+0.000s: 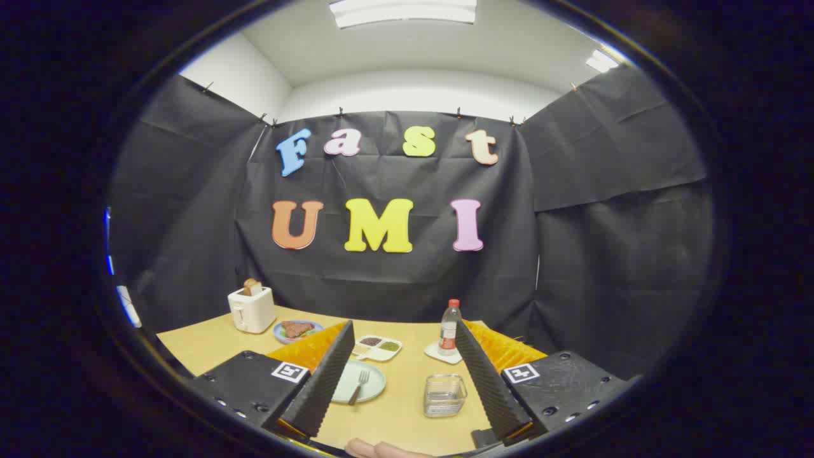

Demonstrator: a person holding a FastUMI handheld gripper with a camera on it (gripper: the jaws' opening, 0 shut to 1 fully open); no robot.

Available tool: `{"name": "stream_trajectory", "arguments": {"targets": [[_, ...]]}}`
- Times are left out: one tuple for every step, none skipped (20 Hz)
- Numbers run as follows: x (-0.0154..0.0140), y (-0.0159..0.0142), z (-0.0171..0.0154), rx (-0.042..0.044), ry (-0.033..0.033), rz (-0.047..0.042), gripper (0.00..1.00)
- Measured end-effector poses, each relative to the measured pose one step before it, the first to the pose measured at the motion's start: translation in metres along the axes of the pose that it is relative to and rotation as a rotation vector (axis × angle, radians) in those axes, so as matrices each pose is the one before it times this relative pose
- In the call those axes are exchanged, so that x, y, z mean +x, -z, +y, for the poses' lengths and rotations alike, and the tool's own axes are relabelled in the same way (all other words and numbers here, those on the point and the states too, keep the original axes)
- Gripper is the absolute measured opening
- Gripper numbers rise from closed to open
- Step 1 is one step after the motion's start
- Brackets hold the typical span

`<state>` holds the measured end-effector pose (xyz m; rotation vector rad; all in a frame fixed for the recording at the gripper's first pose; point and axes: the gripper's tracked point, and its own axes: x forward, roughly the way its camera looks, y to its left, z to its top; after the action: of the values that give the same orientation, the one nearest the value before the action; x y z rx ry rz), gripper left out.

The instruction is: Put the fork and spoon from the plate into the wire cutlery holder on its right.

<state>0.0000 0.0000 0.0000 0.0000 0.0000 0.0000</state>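
Fingers (pixel 402 375) spread wide, gripping nothing, above counter (pixel 407 420). Between them: plate (pixel 372 375) with fork (pixel 360 385); wire holder (pixel 444 395) at its 3 o'clock.

plate (pixel 372 381) pale green | toaster (pixel 252 310) cream white | table (pixel 407 407) light wood tan | bottle (pixel 449 328) clear, red cap and label | holder (pixel 444 395) silvery wire | steak plate (pixel 297 330) blue
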Motion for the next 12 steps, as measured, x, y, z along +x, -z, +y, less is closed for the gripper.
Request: {"name": "stream_trajectory", "arguments": {"targets": [[-0.00203, 0.00506, 0.00926, 0.01505, -0.01457, 0.01293, 0.95], [-0.00169, 0.00276, 0.00644, 0.01210, -0.00799, 0.01127, 0.95], [0.00064, 0.00317, 0.00225, 0.00748, -0.00044, 0.01050, 0.95], [0.00035, 0.00162, -0.00047, 0.00045, 0.00978, 0.00894, 0.95], [0.00184, 0.00176, -0.00077, 0.00288, 0.01018, 0.00602, 0.96], [0.00027, 0.00062, 0.00007, 0.00607, 0.00659, 0.00473, 0.96], [0.00087, 0.00097, 0.00107, 0.00698, 0.00389, 0.00034, 0.96], [0.00123, 0.00060, -0.00069, 0.00391, 0.00802, 0.00300, 0.96], [0.00179, 0.00315, -0.00244, -0.00308, 0.00946, 0.00488, 0.96], [0.00201, 0.00023, -0.00276, -0.00581, 0.01309, 0.00154, 0.95], [0.00122, 0.00023, -0.00212, -0.00329, 0.01301, -0.00183, 0.96], [0.00086, -0.00154, 0.00001, -0.00211, 0.00173, -0.00471, 0.95]]}}
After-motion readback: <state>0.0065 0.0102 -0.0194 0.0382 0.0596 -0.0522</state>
